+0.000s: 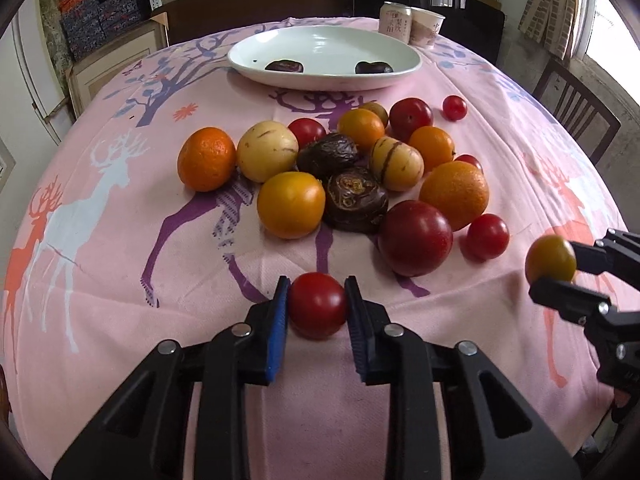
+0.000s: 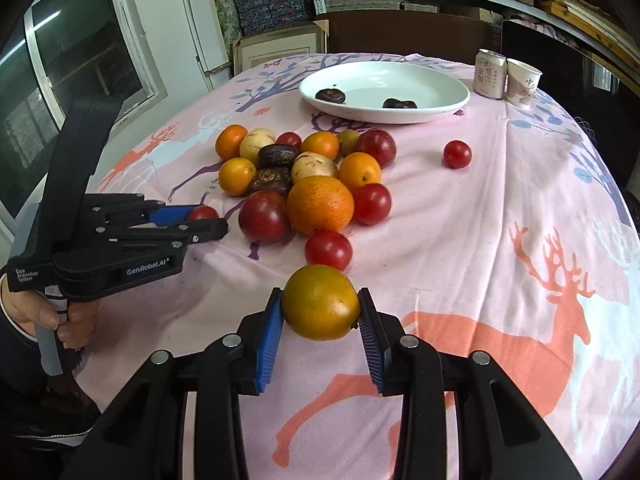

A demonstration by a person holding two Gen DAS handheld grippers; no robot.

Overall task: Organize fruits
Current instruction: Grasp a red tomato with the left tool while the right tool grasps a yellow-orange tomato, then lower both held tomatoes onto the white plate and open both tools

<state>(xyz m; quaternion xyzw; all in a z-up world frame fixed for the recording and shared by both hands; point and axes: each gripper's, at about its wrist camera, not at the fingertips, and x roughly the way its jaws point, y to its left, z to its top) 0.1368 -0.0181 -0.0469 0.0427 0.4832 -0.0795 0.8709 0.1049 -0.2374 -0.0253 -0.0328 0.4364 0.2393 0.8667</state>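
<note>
Pinched between the blue pads of the left gripper was a small red tomato, held low over the pink deer-print cloth that covered the surface, on the near side of the fruit pile. Both pads were pressed against the tomato's sides, the jaws being drawn in to its width. In the right wrist view the same gripper was seen from the side, with a hand wrapped round its handle and the tomato showing red between its fingers.

A yellow-green round fruit was clamped between the pads of the right gripper, which were closed onto its flanks. It was held just in front of a red tomato at the near edge of the pile.

Oranges, pale striped fruits, dark wrinkled fruits and more red fruits were heaped together beyond both grippers. Behind them a white plate was set, with two dark fruits lying in it, well apart from each other. A can and a paper cup were stood side by side just beyond the plate.
</note>
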